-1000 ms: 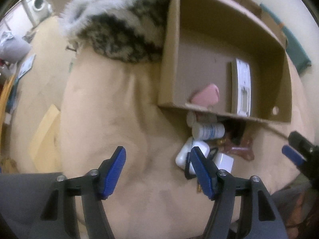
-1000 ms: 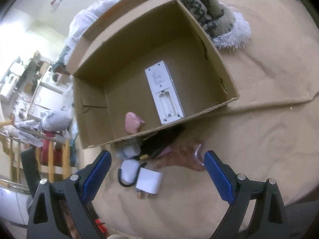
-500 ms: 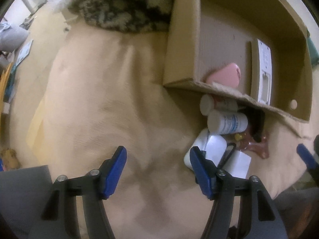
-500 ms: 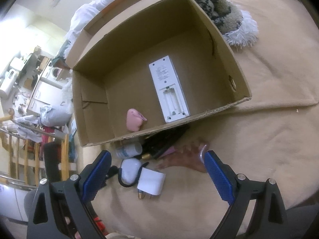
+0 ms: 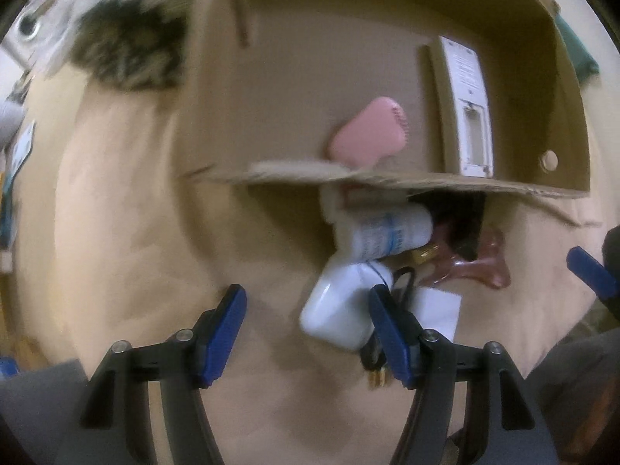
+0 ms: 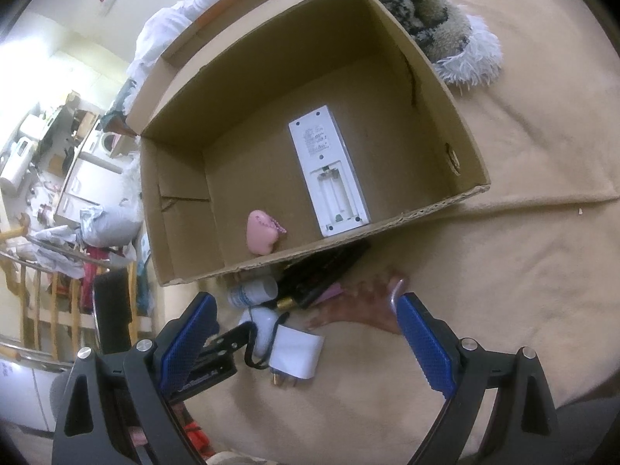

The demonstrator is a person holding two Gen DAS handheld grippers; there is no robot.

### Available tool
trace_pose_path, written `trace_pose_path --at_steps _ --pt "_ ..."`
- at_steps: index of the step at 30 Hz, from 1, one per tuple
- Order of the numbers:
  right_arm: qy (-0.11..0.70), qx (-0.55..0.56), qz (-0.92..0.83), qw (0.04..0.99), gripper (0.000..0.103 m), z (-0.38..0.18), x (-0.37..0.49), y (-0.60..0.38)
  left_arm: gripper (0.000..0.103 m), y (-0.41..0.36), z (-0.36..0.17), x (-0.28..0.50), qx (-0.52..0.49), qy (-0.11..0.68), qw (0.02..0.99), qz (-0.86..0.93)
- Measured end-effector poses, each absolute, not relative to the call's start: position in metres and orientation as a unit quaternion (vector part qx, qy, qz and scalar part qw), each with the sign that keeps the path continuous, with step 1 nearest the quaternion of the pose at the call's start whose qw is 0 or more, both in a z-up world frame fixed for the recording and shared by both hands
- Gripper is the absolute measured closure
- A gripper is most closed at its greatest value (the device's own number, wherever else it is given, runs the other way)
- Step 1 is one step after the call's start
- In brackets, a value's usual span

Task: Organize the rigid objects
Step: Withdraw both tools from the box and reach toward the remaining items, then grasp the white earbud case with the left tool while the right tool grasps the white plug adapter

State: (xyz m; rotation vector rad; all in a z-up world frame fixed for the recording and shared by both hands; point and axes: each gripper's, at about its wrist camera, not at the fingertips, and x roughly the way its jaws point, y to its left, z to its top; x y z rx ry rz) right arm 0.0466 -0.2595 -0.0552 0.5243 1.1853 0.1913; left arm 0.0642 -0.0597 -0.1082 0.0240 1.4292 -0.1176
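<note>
A cardboard box (image 6: 457,104) lies on a tan blanket; it holds a white remote (image 6: 328,180) with its battery bay open and a pink heart-shaped object (image 6: 262,232). In front of its near wall lie a white bottle (image 5: 383,234), a white case (image 5: 337,306), a white plug (image 6: 296,354), black flat items (image 6: 325,271) and a brown translucent clip (image 5: 480,265). My left gripper (image 5: 306,329) is open, its right finger beside the white case. My right gripper (image 6: 306,333) is open, above the plug and the clip (image 6: 364,304).
A furry black-and-white cushion (image 6: 438,27) lies beyond the box. The tan blanket (image 5: 128,201) spreads left of the pile. Cluttered shelves and a wooden rail (image 6: 46,255) stand at the left in the right wrist view.
My left gripper has moved forward toward the pile, so the white case and bottle look larger and closer. My right gripper has crept slightly closer to the box. Both stay open.
</note>
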Motion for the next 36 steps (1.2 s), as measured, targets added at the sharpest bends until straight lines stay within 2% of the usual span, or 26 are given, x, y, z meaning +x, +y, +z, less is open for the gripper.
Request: trace_pose_path --at_steps 2,5,11,12,16,22,23,24,26,32,36 --pt "0.554 0.240 0.087 0.792 0.003 -0.057 0.047 -0.259 0.040 -0.067 -0.112 0.067 0.014 0.657 0.751 -0.067" --pt "0.558 0.239 0.084 0.790 0.003 -0.060 0.047 -0.260 0.048 -0.078 -0.115 0.067 0.024 0.656 0.749 -0.085" --pt "0.566 0.227 0.083 0.788 0.003 -0.064 0.048 -0.257 0.056 -0.097 -0.124 0.062 0.067 0.652 0.747 -0.108" --pt "0.568 0.224 0.083 0.788 0.003 -0.065 0.048 -0.256 0.063 -0.099 -0.123 0.061 0.072 0.650 0.748 -0.108" --pt "0.574 0.216 0.085 0.786 0.003 -0.069 0.049 -0.252 0.063 -0.089 -0.120 0.060 0.054 0.653 0.749 -0.100" --pt "0.615 0.254 0.119 0.737 0.003 -0.092 0.048 -0.245 0.063 -0.045 -0.120 0.054 -0.027 0.662 0.748 -0.049" --pt "0.624 0.264 0.124 0.725 0.009 -0.099 0.048 -0.242 0.063 -0.041 -0.120 0.054 -0.035 0.662 0.748 -0.039" --pt "0.631 0.268 0.128 0.717 0.020 -0.104 0.047 -0.240 0.063 -0.038 -0.120 0.053 -0.038 0.662 0.748 -0.034" --pt "0.650 0.264 0.129 0.701 0.030 -0.116 0.047 -0.232 0.063 -0.038 -0.120 0.053 -0.038 0.662 0.748 -0.032" --pt "0.672 0.258 0.123 0.683 0.032 -0.134 0.055 -0.211 0.063 -0.028 -0.132 0.065 -0.030 0.664 0.746 -0.022" --pt "0.680 0.220 0.110 0.691 0.032 -0.145 0.062 -0.195 0.063 -0.048 -0.134 0.062 -0.013 0.661 0.750 -0.021"
